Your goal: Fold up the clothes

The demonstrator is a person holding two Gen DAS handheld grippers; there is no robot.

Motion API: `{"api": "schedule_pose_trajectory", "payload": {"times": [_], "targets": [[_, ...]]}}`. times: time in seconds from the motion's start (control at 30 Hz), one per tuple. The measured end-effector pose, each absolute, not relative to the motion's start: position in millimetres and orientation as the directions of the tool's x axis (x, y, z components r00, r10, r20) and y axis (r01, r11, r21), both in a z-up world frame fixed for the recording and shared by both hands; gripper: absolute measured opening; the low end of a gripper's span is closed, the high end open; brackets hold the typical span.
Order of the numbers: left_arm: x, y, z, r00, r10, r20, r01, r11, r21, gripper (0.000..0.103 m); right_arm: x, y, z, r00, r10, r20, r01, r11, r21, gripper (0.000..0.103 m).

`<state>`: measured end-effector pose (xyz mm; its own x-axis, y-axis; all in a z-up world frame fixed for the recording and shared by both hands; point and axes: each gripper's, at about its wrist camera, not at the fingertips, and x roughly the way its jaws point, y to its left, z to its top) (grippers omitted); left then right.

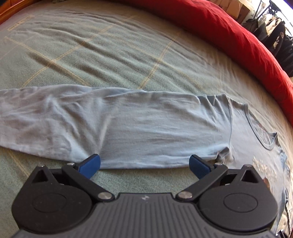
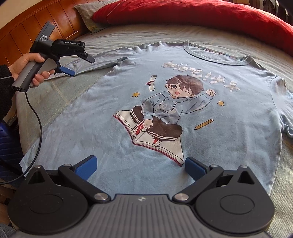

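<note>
A light blue long-sleeved shirt (image 2: 113, 131) lies flat, front up, on the bed, with a cartoon boy print (image 2: 164, 108) on its chest. Its left sleeve (image 1: 128, 128) stretches out sideways across the left wrist view. My left gripper (image 1: 144, 164) is open and empty, just above the near edge of that sleeve; it also shows in the right wrist view (image 2: 77, 64), held by a hand. My right gripper (image 2: 141, 169) is open and empty above the shirt's lower hem area.
The bed has a grey-green checked cover (image 1: 109, 60). A red quilt (image 1: 238, 34) lies along the far side, with a grey pillow (image 2: 87, 16) and a wooden headboard (image 2: 36, 23). A black cable (image 2: 36, 128) hangs from the left gripper.
</note>
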<state>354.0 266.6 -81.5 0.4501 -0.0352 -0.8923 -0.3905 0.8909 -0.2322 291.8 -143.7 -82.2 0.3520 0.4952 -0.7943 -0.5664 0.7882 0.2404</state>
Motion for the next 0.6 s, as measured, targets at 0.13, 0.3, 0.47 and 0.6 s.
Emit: {"api": "schedule_pose_trajectory", "payload": {"times": [0.13,0.3,0.47,0.6], "targets": [[362.3,274.8,-66.8,0.441,0.044,-0.896,-0.385,0.911,-0.145,0.102,291.2,-143.0,-82.3,0.349,0.497,-0.795,-0.571,0.785,0.24,0.103],[373.7,305.0,-90.5,0.361,0.157,-0.919,-0.47,0.882,-0.033,0.102,293.4,-144.3,-82.9,0.349,0.498,-0.794,-0.565,0.788,0.246,0.103],[348.8,301.9,-97.5,0.382,0.138,-0.914,-0.453,0.89,-0.054,0.102,295.2,-145.8,-83.3,0.348,0.501,-0.792,-0.561,0.788,0.253,0.103],[350.6,302.6,-75.9,0.36,0.153,-0.92,-0.426,0.905,-0.016,0.102,296.7,-147.0,-83.6,0.347,0.503,-0.791,-0.558,0.789,0.258,0.103]]}}
